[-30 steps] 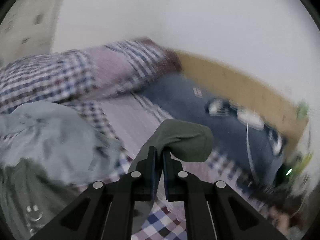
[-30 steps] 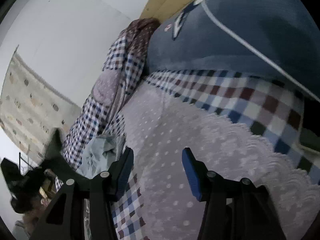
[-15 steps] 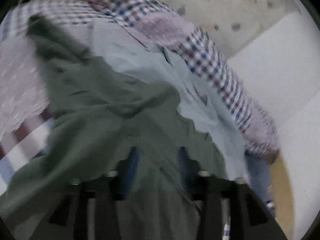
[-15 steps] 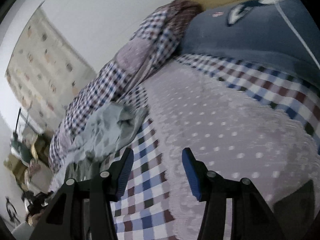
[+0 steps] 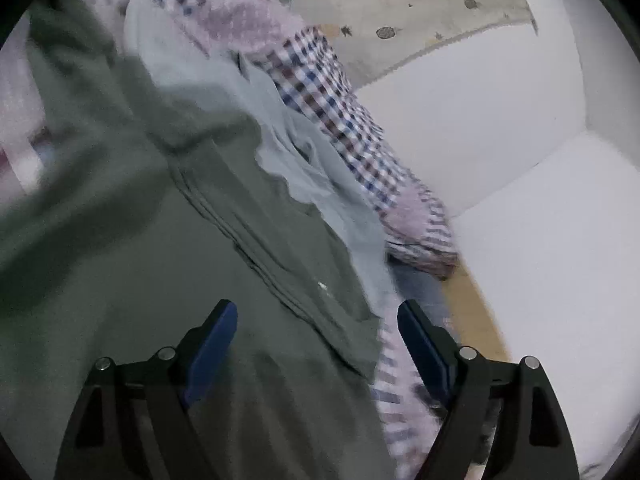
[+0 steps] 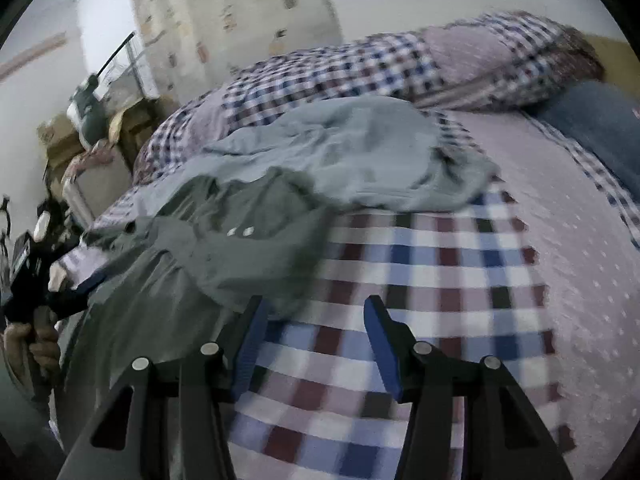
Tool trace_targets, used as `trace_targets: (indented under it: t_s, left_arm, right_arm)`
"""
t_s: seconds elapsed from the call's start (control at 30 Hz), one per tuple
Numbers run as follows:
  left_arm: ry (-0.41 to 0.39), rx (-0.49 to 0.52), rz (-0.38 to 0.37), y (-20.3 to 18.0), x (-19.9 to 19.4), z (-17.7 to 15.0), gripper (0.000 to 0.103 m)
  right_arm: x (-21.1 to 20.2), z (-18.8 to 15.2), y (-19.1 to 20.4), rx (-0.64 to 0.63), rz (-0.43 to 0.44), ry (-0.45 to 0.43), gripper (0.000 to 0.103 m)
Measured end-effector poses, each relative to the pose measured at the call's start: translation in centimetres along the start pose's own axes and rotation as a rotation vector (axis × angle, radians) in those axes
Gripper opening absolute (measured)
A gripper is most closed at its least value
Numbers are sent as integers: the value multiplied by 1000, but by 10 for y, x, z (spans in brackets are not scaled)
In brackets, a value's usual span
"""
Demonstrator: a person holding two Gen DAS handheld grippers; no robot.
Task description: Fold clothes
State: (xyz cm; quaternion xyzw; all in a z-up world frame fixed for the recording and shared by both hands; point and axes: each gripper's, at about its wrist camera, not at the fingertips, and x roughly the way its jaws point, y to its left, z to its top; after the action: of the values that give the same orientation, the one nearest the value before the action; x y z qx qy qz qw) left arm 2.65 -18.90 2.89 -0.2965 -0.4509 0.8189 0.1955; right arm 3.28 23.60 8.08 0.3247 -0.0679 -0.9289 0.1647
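Hovering over the dark green garment (image 5: 132,240), my left tool (image 5: 318,344) stands wide, its blue pads apart with nothing between them; one pad sits above the green cloth, the other past the garment's edge, above the checked bed cover (image 6: 420,280). My right tool (image 6: 314,332) is also spread wide and empty, just beside the green garment's near edge, with only the checks of the cover showing in its gap.

The green garment lies loosely rumpled on the bed, spread toward the bed's edge, and not folded in any tidy way. A stitched seam (image 5: 240,232) runs across it ahead of my left tool. Beyond the green garment, touching and partly overlapped by it, lies a pale grey-blue garment (image 6: 360,152), also crumpled. Beyond that a rolled checked quilt (image 6: 360,64) lies along the wall side, and a blue pillow (image 6: 600,128) sits well away from the green garment, toward the head of the bed.

I judge the green cloth to be light, soft and limp: it will sag and bunch wherever I lift it, and a thin single layer may slip from the pads. It is not fragile. The best hold, I think, is at a seam or hem, where the doubled cloth gives the pads something thicker, with the two tools taking opposite corners so the fabric hangs flat.
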Motion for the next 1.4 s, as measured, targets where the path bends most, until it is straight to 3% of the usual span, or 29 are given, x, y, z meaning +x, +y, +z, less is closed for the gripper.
trace_targets:
  t_s: [0.23, 0.43, 0.67, 0.93, 1.27, 1.33, 1.37, 1.4]
  left_arm:
    - [1, -244, -138, 30, 4, 18, 86]
    - [-120, -399, -154, 61, -24, 37, 86]
    - [-155, -469, -169, 75, -30, 52, 86]
    - [-141, -553, -232, 90, -30, 57, 86]
    - [-150, -606, -269, 105, -33, 64, 86]
    - [-150, -609, -270, 105, -33, 64, 86]
    - [-150, -610, -271, 105, -33, 64, 86]
    - [-149, -609, -271, 105, -34, 64, 86]
  right_arm:
    - [32, 1, 90, -275, 38, 36, 53]
    - [80, 31, 187, -467, 155, 103, 50]
    - [169, 62, 274, -584, 266, 219, 29]
    - [264, 65, 305, -697, 132, 294, 28]
    - [304, 58, 317, -741, 114, 339, 27]
    - [304, 56, 319, -762, 106, 340, 16]
    - [304, 54, 320, -773, 102, 341, 5]
    - [303, 55, 320, -773, 95, 335, 5]
